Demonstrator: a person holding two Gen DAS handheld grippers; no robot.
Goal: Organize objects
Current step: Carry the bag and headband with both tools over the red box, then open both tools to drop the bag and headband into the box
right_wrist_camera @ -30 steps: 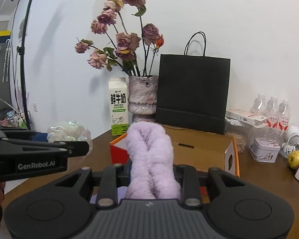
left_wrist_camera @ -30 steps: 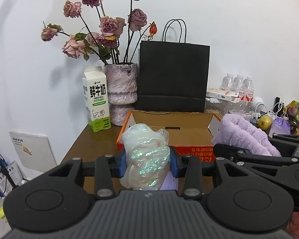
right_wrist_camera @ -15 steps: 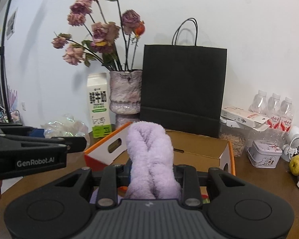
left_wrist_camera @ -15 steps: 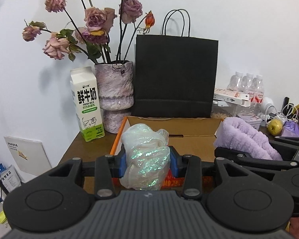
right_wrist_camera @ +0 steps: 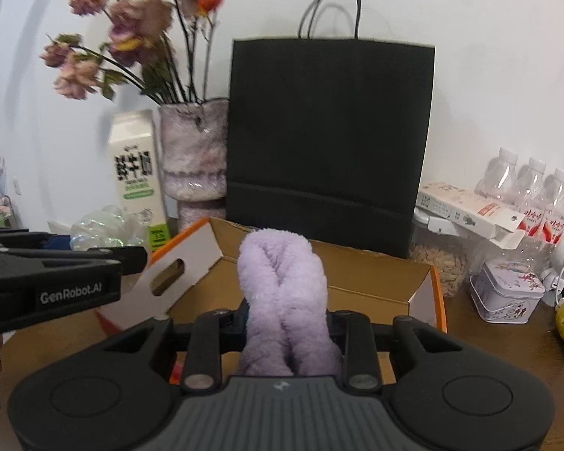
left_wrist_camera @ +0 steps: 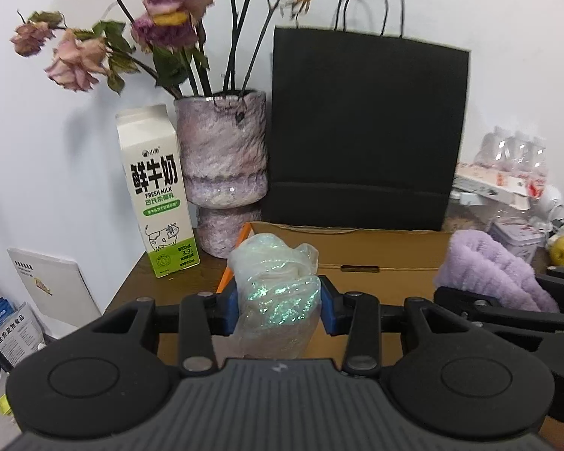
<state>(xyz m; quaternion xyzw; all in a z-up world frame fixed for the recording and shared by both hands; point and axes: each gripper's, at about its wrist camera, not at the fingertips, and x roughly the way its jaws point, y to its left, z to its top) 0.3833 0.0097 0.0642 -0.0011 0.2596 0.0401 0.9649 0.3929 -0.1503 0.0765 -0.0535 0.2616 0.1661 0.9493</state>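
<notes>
Your left gripper [left_wrist_camera: 278,310] is clamped on one crinkled iridescent plastic bundle [left_wrist_camera: 274,289]; your right gripper [right_wrist_camera: 287,325] is closed on one fluffy purple scrunchie [right_wrist_camera: 282,285]. Both hang over the near edge of one open cardboard box [right_wrist_camera: 376,274]. Behind it stand one black paper bag [right_wrist_camera: 327,143], one vase [left_wrist_camera: 223,173], one milk carton [left_wrist_camera: 154,195]. Far right: three water bottles [right_wrist_camera: 526,184].

Brown table [right_wrist_camera: 507,342] bears box [right_wrist_camera: 357,270], carton [left_wrist_camera: 154,195], vase [left_wrist_camera: 222,173], seemingly bag [left_wrist_camera: 364,131].
</notes>
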